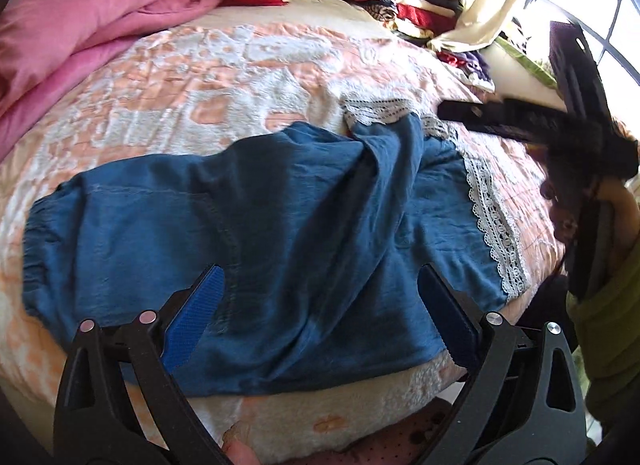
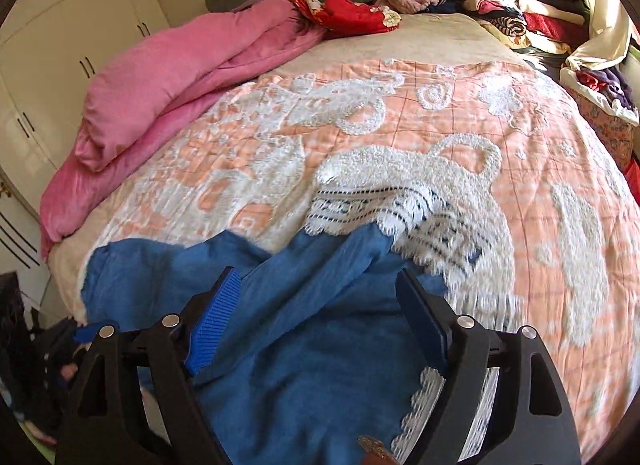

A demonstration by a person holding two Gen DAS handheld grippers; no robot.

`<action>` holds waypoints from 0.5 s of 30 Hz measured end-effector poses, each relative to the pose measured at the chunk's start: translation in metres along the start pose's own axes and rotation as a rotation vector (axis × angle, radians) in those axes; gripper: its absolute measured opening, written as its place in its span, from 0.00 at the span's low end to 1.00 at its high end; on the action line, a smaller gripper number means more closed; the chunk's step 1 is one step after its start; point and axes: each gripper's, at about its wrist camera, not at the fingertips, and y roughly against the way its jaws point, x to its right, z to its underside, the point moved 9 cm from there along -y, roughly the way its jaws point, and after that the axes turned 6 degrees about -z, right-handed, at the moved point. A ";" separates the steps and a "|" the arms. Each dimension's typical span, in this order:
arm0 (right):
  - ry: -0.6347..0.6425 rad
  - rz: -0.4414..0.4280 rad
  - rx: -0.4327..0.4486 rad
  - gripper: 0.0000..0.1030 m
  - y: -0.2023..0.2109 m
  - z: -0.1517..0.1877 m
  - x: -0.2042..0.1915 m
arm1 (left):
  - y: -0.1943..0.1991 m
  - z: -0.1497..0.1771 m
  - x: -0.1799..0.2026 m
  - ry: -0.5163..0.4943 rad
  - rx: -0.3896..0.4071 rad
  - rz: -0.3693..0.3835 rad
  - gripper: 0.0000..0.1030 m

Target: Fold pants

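Blue pants [image 1: 280, 225] with white lace hems [image 1: 496, 225] lie spread across the bed, waistband at the left, legs to the right, one leg creased over the other. My left gripper [image 1: 320, 277] is open just above the pants near the bed's front edge, holding nothing. My right gripper [image 2: 318, 281] is open over the leg end of the pants [image 2: 320, 345], near the lace hem [image 2: 384, 209]. It also shows in the left wrist view [image 1: 520, 121] as a dark shape at the right.
The pants lie on a peach and white quilt [image 2: 440, 105]. A pink duvet [image 2: 180, 85] lies along the left. Piles of clothes [image 2: 520, 17] sit at the far right corner. White wardrobes [image 2: 60, 45] stand at the left.
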 end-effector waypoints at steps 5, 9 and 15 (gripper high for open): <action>0.019 0.005 -0.044 0.77 -0.031 -0.016 0.000 | -0.021 -0.005 0.013 -0.026 -0.018 -0.009 0.70; 0.029 0.020 -0.099 0.77 -0.065 -0.027 0.001 | -0.035 -0.007 0.022 -0.041 -0.031 -0.001 0.55; 0.030 0.063 -0.149 0.76 -0.107 -0.043 0.004 | -0.050 -0.006 0.032 -0.048 -0.048 0.020 0.17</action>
